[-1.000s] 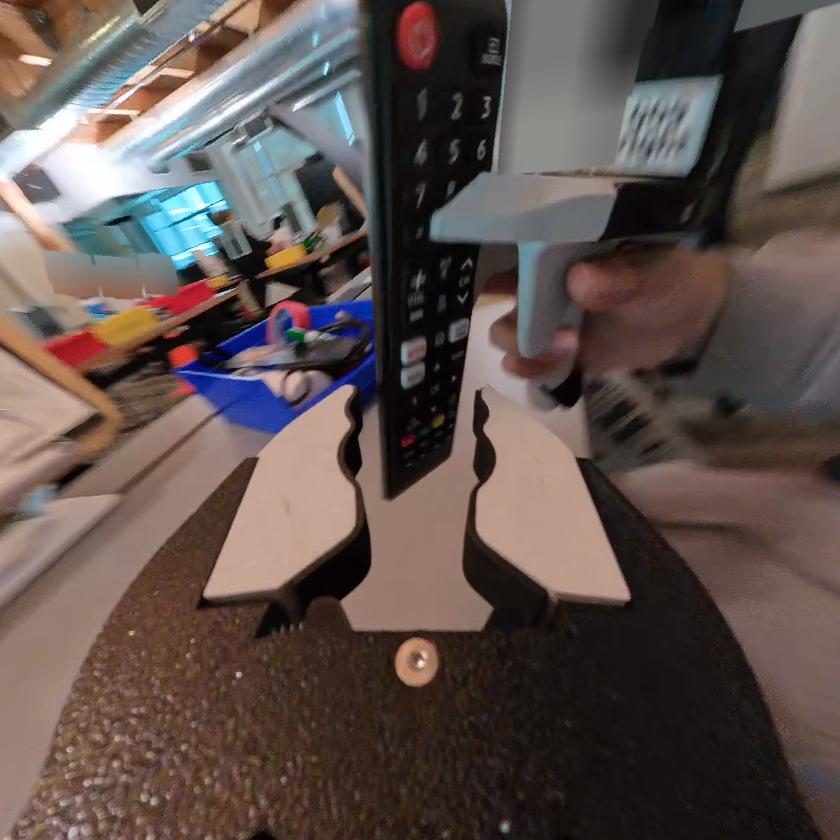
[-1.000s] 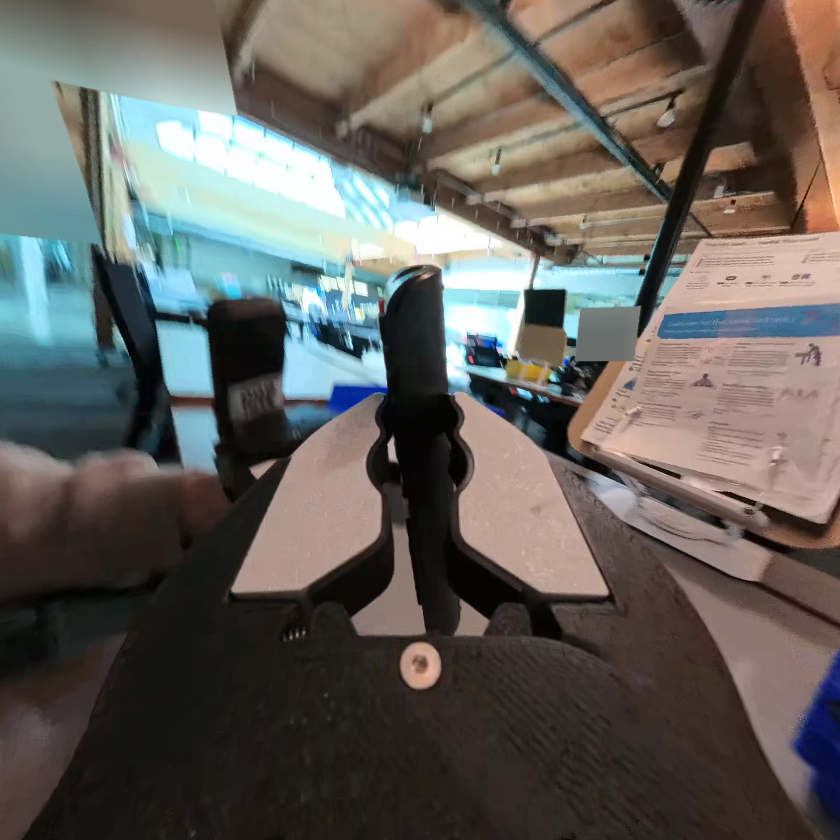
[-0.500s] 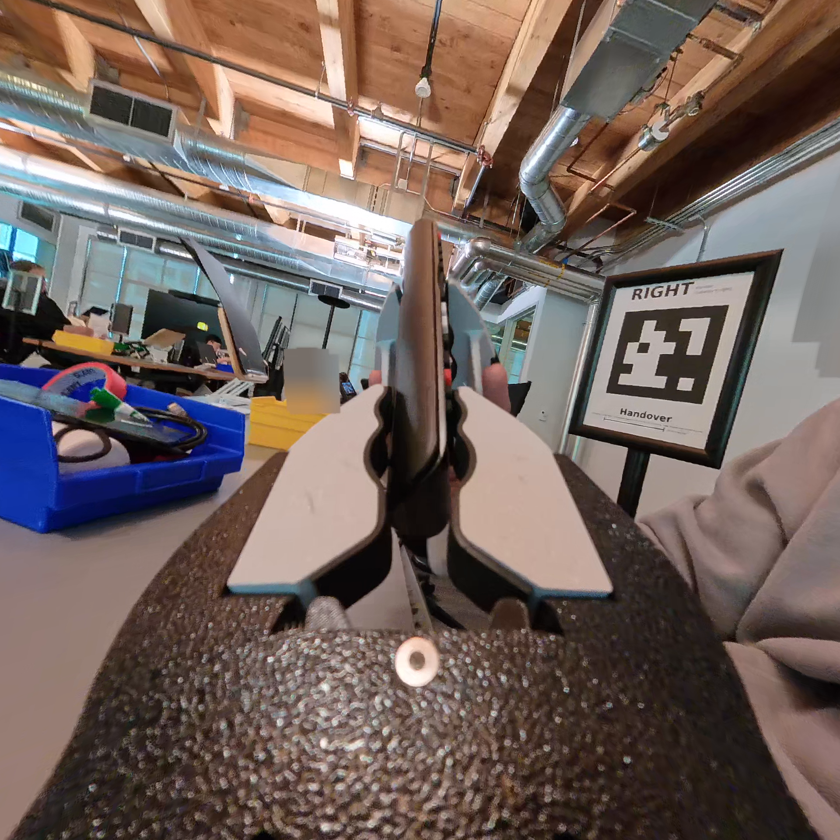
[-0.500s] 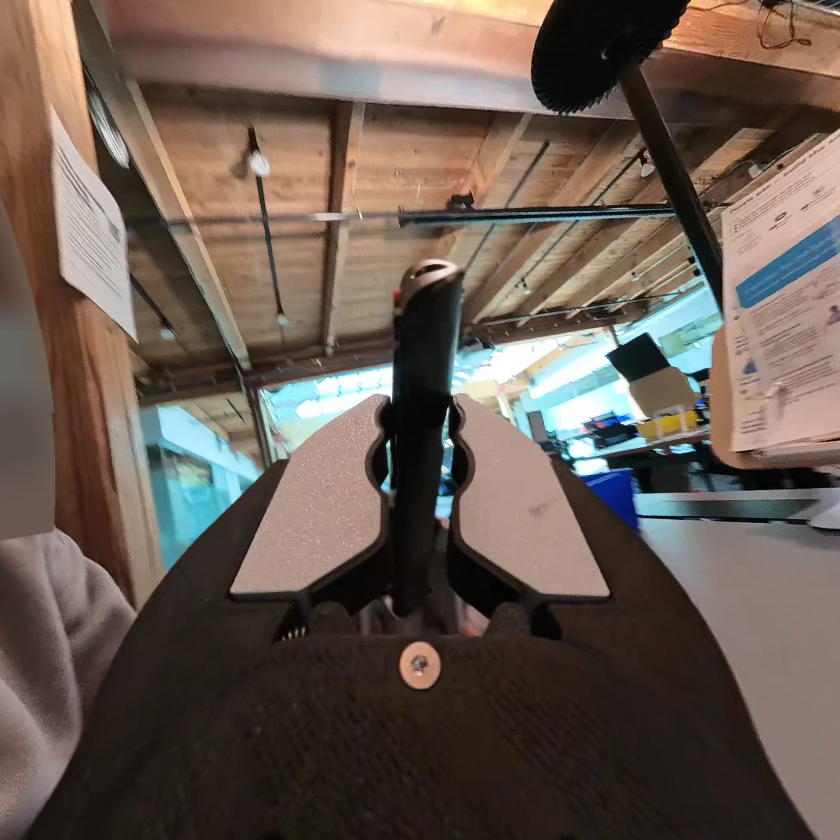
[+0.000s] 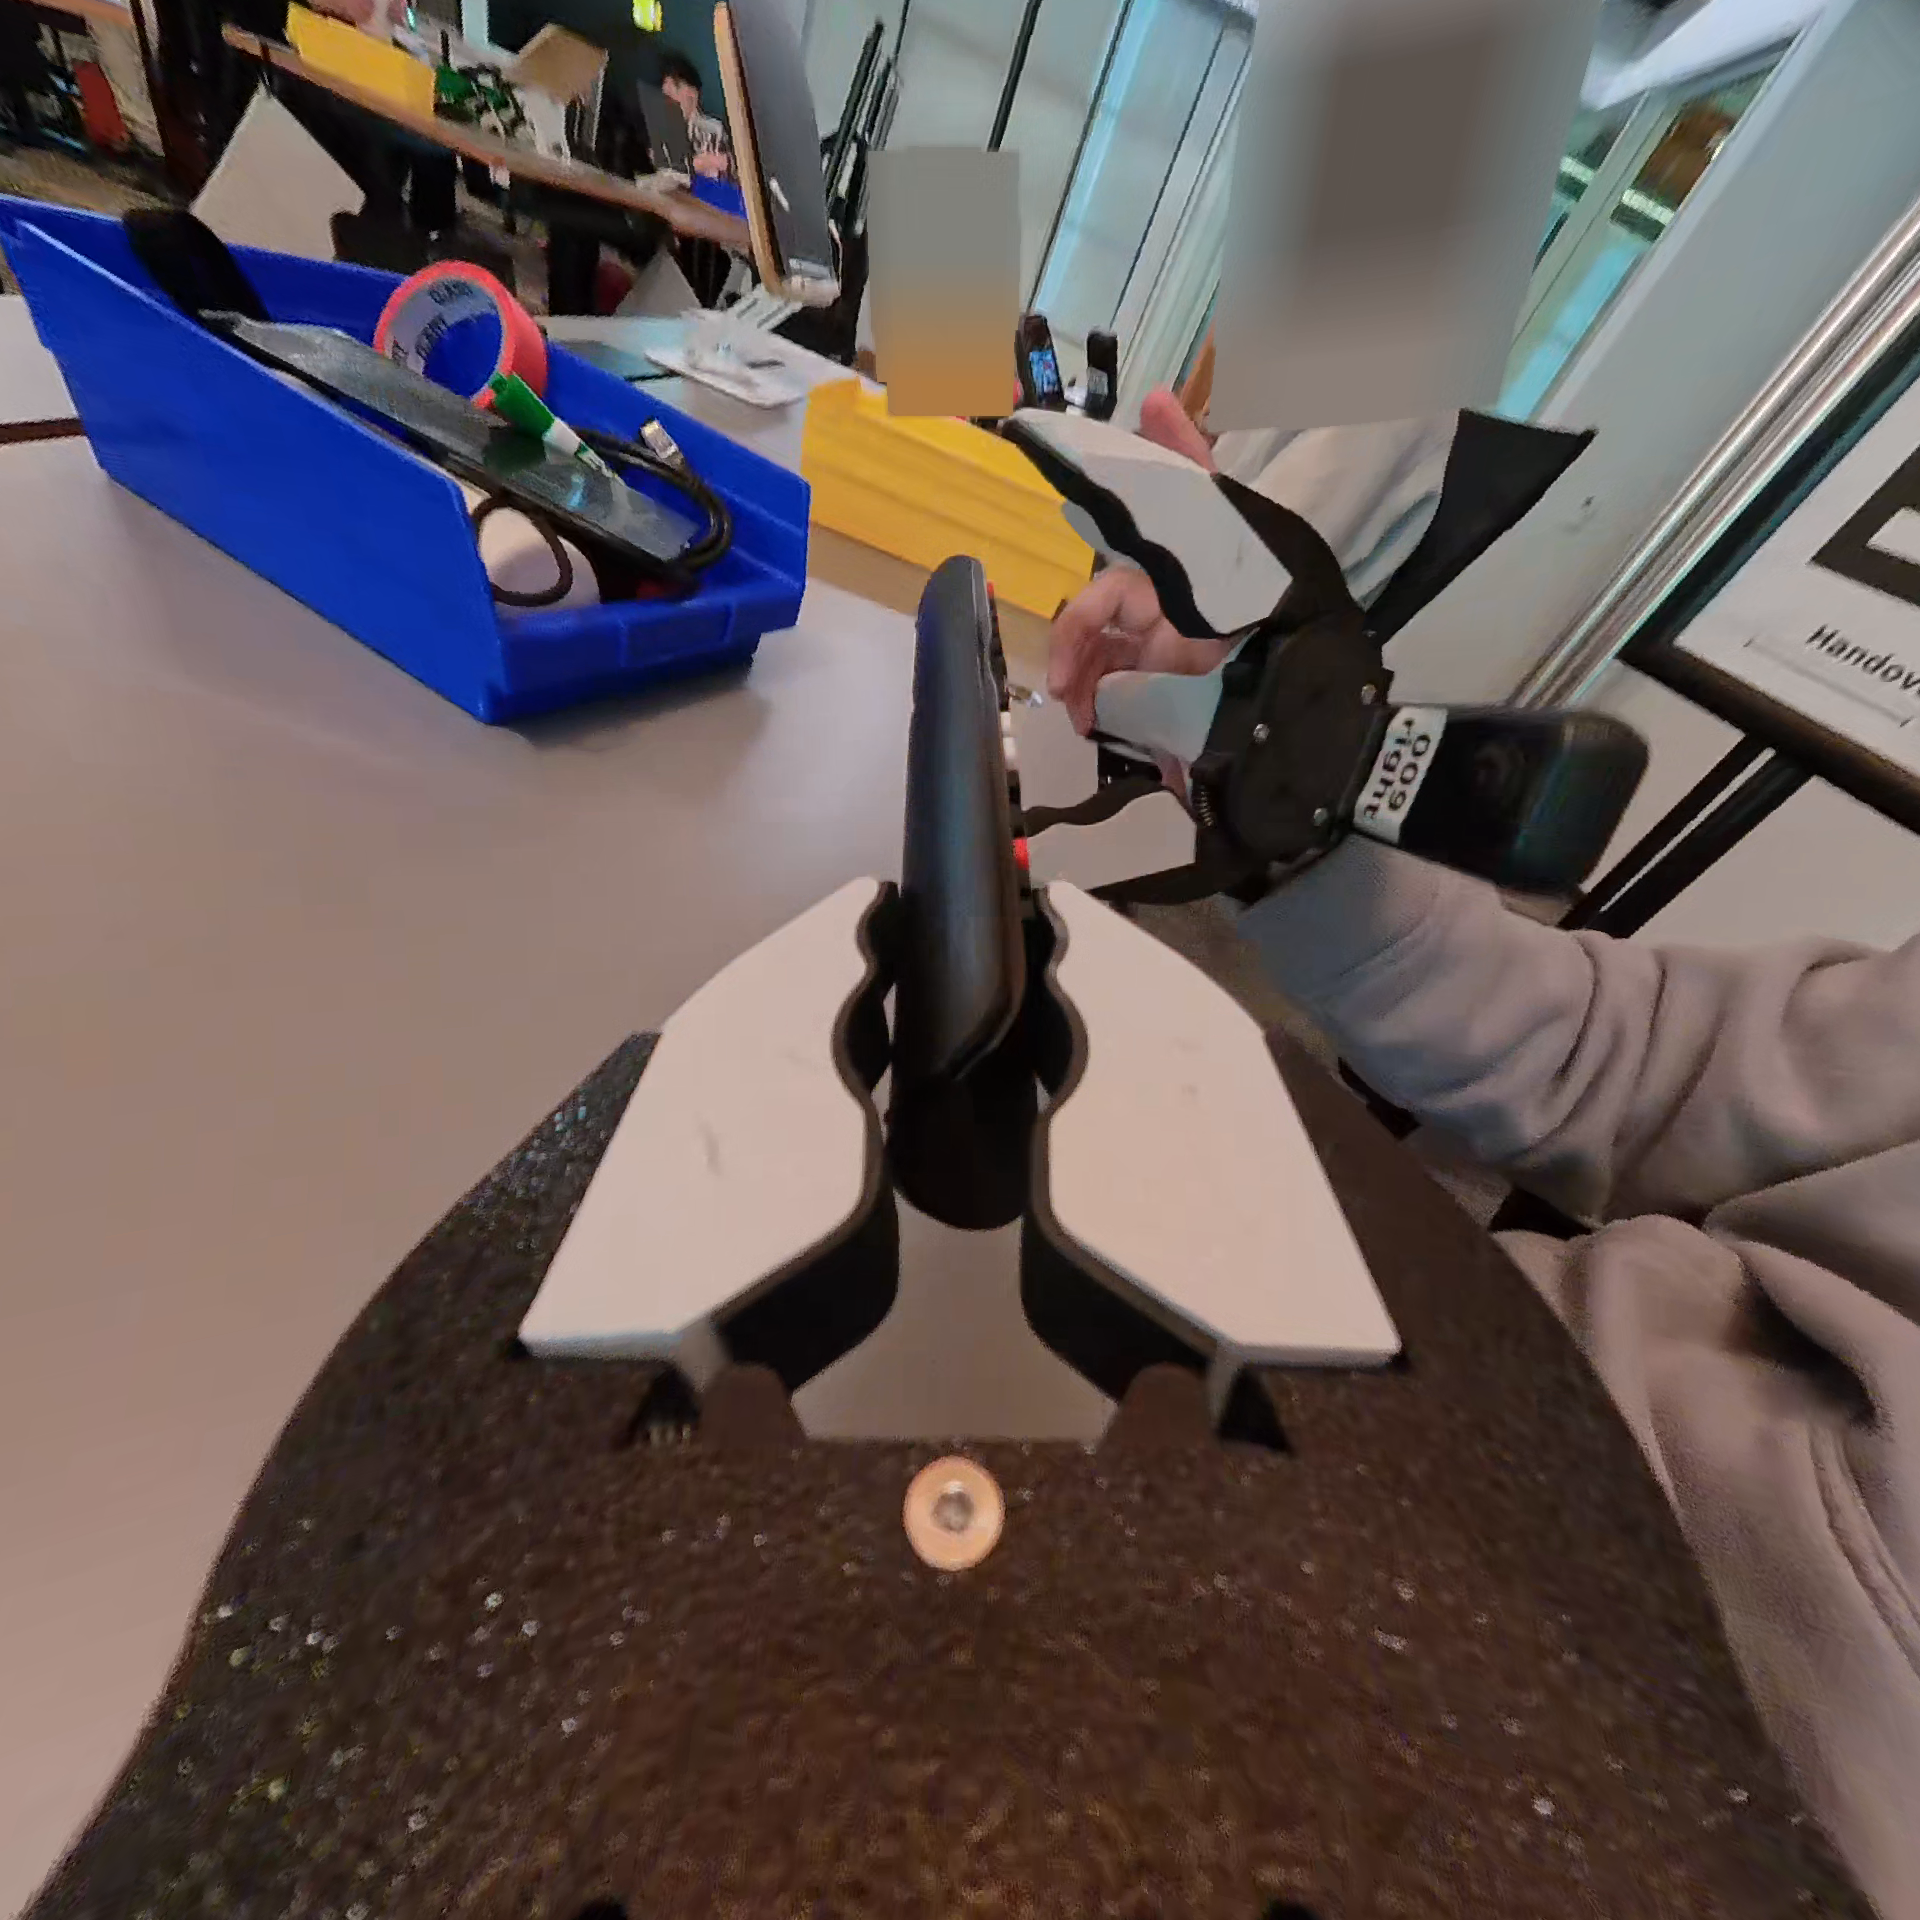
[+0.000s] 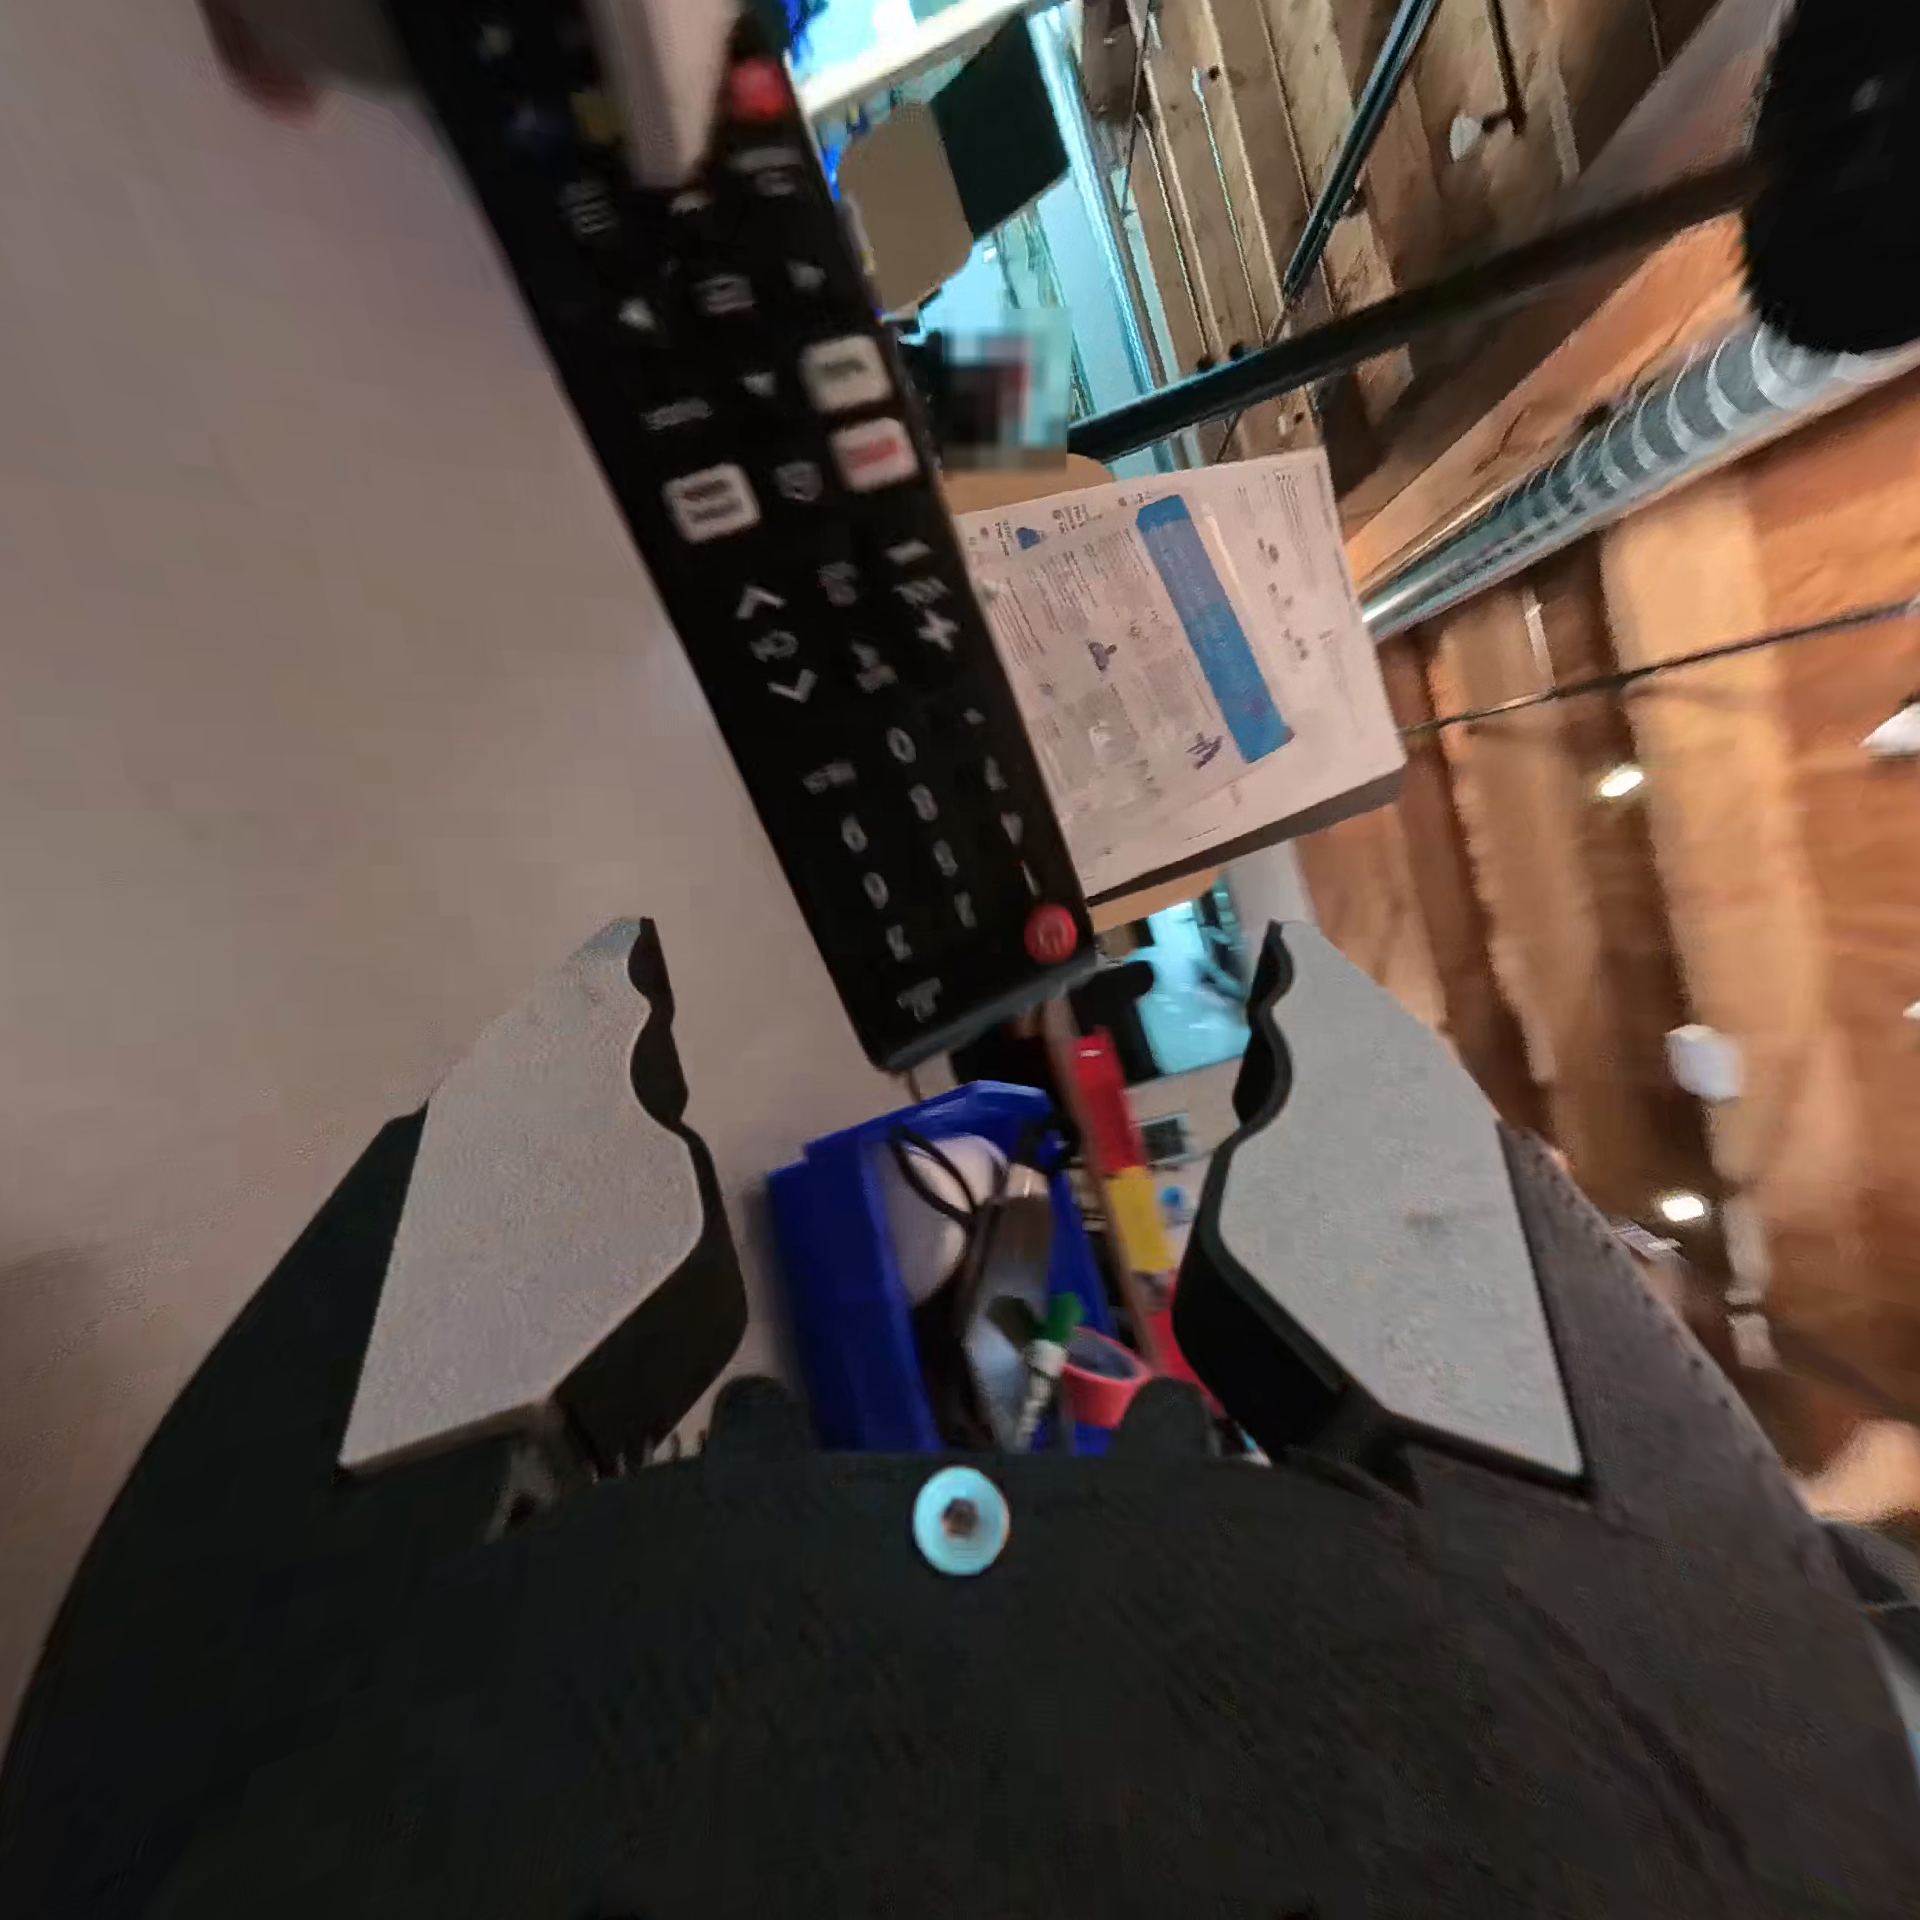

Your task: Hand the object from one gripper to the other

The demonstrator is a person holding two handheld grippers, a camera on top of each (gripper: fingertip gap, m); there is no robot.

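Remote (image 5: pixel 958 831) clamped edge-on in left gripper (image 5: pixel 958 997); right gripper (image 6: pixel 961 1029) spread wide, empty, remote's tip just ahead at 12. Blue bin (image 5: pixel 312 499) at 10 o'clock holds red tape roll (image 5: pixel 462 332), green-capped marker (image 5: pixel 530 416), black cable (image 5: pixel 686 499). Yellow bin (image 5: pixel 925 488) behind; contents not visible.

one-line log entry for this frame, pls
stage: handover done | left claw: shut on remote | right claw: open, clear of remote | blue bin: on table
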